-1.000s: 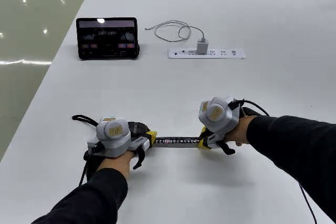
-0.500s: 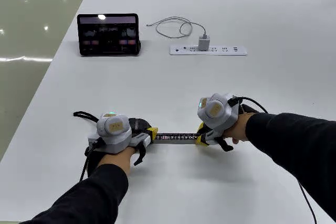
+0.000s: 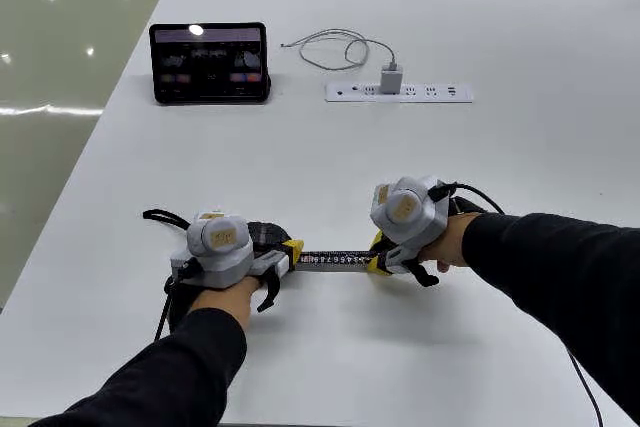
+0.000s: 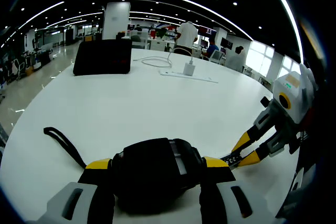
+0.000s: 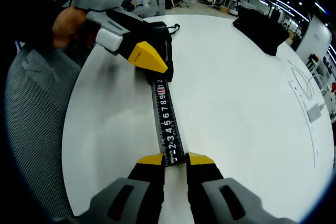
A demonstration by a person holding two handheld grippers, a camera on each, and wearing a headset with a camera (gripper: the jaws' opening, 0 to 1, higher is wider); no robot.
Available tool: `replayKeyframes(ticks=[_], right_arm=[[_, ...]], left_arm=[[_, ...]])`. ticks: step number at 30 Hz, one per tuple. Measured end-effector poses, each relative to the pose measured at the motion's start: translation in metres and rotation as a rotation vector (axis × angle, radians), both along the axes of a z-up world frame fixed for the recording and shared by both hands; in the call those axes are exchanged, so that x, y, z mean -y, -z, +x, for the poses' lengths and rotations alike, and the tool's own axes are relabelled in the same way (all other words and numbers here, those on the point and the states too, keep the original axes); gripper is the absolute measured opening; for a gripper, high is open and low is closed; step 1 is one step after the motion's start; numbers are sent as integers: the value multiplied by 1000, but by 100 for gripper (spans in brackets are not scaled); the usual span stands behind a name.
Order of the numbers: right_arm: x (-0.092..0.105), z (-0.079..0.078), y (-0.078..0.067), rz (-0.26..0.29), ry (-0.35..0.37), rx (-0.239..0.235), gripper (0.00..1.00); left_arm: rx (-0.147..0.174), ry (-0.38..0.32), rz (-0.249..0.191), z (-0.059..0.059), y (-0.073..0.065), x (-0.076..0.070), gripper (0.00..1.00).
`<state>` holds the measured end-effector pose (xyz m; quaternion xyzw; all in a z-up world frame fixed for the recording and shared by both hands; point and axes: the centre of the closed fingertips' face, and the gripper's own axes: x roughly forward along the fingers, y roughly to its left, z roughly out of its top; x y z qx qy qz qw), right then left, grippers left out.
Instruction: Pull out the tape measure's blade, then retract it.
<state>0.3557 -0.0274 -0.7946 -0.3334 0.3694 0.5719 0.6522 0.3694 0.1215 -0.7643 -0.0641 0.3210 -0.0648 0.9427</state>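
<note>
The black tape measure case [image 3: 262, 239] lies on the white table, and my left gripper [image 3: 285, 255] is shut on it. In the left gripper view the case [image 4: 155, 169] sits between the yellow-tipped jaws of my left gripper [image 4: 157, 163], with its black strap [image 4: 63, 142] trailing left. A short length of blade [image 3: 330, 260] runs right from the case to my right gripper [image 3: 378, 262], which is shut on the blade's end. In the right gripper view the numbered blade [image 5: 167, 124] runs from my right gripper [image 5: 176, 158] up to the case [image 5: 160, 38].
A dark tablet [image 3: 209, 61] stands at the back left. A white power strip [image 3: 398, 92] with a charger and a looped white cable [image 3: 335, 47] lies behind the grippers. The table's left edge [image 3: 85, 177] drops to a glossy floor.
My right gripper has moved a little left towards the case, so the exposed blade is slightly shorter. The left gripper still holds the case in place.
</note>
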Motion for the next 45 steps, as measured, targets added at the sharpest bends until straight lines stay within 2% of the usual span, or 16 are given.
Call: replayKeyframes(ticks=[28, 32, 45], right_arm=[[-21, 0, 2, 39, 1, 0, 11], [-23, 0, 2, 62, 12, -10, 11], [-32, -2, 1, 62, -12, 3, 11]], left_arm=[[-4, -6, -3, 0, 0, 0, 62], [-3, -4, -1, 0, 0, 0, 62], [-9, -3, -5, 0, 0, -1, 61]])
